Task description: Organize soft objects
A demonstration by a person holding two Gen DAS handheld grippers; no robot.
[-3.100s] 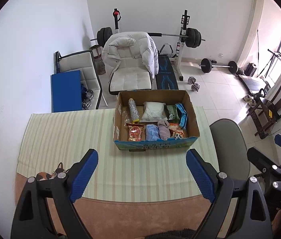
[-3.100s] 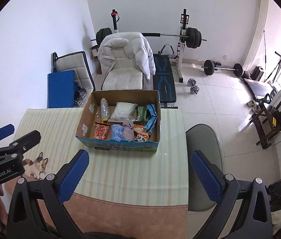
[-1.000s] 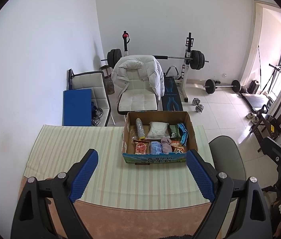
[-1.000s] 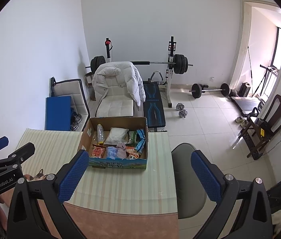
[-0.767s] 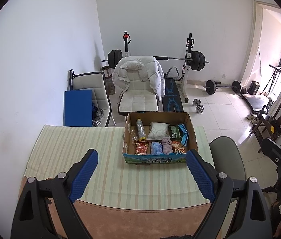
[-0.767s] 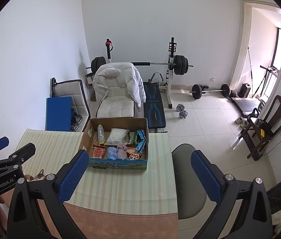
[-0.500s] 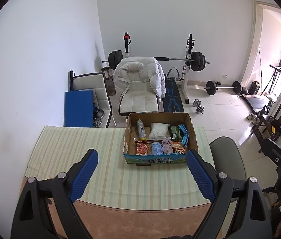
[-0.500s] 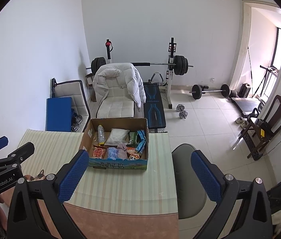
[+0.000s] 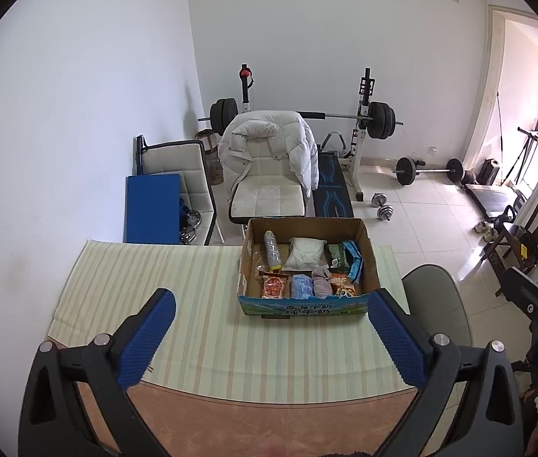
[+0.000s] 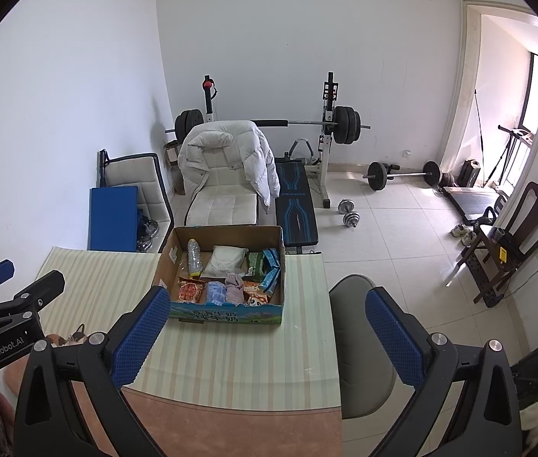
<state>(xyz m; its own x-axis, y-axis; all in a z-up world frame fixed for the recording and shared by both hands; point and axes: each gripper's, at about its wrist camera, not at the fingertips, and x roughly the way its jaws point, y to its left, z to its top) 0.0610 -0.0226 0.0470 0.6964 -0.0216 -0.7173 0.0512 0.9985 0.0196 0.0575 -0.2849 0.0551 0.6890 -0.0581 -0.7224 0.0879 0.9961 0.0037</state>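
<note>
We are holding both grippers high above the near edge of the table (image 9: pixel 116 289), well back from the cardboard box (image 9: pixel 303 306) that is sitting at the far right of the striped tablecloth (image 9: pixel 192 327). The left gripper (image 9: pixel 269 337) is spread wide with nothing between its blue pads, and the right gripper (image 10: pixel 265 339) is likewise released and carrying nothing.

Everything soft that we are seeing is lying inside the box. Along its near wall we are looking at a red snack packet (image 9: pixel 273 286), a blue rolled cloth (image 9: pixel 302 285), a mauve rolled cloth (image 9: pixel 321 282) and an orange snack packet (image 9: pixel 343 289), side by side in a row. Behind them a clear plastic bottle (image 9: pixel 272 256) is lying on the left, a white pillow-like bag (image 9: pixel 305 253) in the middle, and a green packet (image 9: pixel 336 256) and blue packet (image 9: pixel 353 262) are leaning on the right.

The cloth around the box is showing no loose soft item; only a small patterned thing (image 10: pixel 69 337) is peeking out at the near left edge in the right wrist view, too hidden to name.

We are judging that this layout fits two stages equally: the goods already packed in rows with both claws pulled away, or a filled box waiting to be sorted out onto the table. The pictures are not settling which one, so we are not naming a next move.
</note>
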